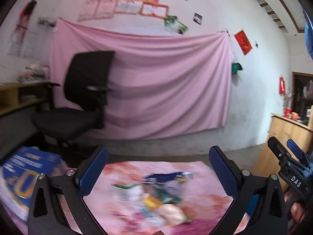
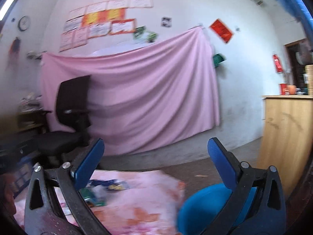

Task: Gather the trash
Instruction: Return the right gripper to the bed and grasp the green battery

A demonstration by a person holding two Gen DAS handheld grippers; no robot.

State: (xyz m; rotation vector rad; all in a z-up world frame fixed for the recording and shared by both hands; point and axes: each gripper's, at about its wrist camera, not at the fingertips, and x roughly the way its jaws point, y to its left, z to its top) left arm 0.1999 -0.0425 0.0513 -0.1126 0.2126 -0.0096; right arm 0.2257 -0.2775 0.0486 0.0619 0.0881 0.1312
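Both tools hang above the table (image 1: 121,211) with nothing picked up, so this looks like the approach before a first grasp. The left hand-held gripper (image 1: 158,168) is spread wide and empty, and the trash (image 1: 156,193), a heap of crumpled wrappers, lies on the pink floral cloth between and just beyond its fingers. The right hand-held gripper (image 2: 156,160) is also spread and empty, with a blue bin (image 2: 205,205) near its right finger, right of the table. The heap is blurred; its long axis seems to run from far-left to near-right, pointing no clear way. Next move, likely: lower the left tool over one wrapper and close across its narrow side.
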